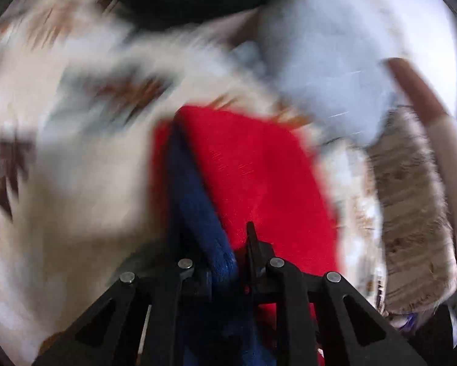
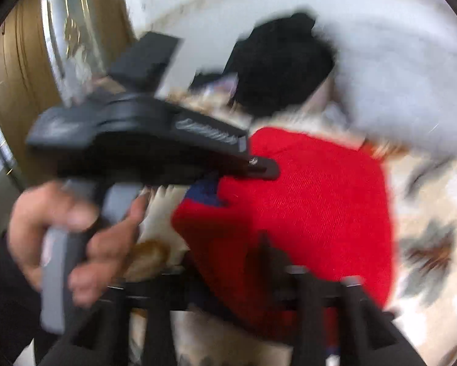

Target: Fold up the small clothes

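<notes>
- Left wrist view: my left gripper (image 1: 228, 262) is pinched closed on the red garment's (image 1: 259, 167) navy band (image 1: 194, 207), lifting that edge to fold it above the patterned blanket (image 1: 60, 152).
- My right gripper (image 2: 259, 274) is against the red cloth; blur hides its grip.

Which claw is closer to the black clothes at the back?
Probably the left claw: it reaches across the red garment's far part, toward the black clothes. The right claw grips the near edge.
</notes>
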Demonstrator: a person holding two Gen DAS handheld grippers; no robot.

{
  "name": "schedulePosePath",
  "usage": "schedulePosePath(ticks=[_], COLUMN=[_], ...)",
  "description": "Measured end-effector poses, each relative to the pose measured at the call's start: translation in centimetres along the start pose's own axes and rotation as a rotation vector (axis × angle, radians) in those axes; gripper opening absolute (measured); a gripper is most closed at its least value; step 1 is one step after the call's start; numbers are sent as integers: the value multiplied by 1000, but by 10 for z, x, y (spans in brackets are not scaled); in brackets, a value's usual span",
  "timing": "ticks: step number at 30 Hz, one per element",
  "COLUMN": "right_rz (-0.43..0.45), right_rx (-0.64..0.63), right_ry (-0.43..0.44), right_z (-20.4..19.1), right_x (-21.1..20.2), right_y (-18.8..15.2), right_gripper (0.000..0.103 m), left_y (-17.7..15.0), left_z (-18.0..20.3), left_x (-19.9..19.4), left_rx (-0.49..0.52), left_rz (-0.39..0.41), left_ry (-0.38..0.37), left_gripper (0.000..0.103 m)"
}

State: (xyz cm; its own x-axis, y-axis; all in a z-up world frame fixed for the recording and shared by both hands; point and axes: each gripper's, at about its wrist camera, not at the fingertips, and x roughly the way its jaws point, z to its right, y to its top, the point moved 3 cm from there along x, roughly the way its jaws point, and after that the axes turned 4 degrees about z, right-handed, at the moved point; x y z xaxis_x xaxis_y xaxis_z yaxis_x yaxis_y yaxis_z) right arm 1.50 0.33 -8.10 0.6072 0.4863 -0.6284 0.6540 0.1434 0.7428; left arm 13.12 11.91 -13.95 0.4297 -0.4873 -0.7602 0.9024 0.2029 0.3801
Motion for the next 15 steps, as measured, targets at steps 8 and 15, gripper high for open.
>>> schedulePosePath(ticks=[8, 15], right_rz=[-15, -13], right_rx=[58, 135], right_ry=[21, -11], right_z=[8, 37], right_x=[-19, -38], right_y=[-24, -43], right_gripper=[61, 68], left_y=[-6, -12], left_z=[13, -9], left_x=[-22, -10], left_rx=[40, -15], left_rz=[99, 67], left_ry=[-55, -38], left_gripper=[18, 18])
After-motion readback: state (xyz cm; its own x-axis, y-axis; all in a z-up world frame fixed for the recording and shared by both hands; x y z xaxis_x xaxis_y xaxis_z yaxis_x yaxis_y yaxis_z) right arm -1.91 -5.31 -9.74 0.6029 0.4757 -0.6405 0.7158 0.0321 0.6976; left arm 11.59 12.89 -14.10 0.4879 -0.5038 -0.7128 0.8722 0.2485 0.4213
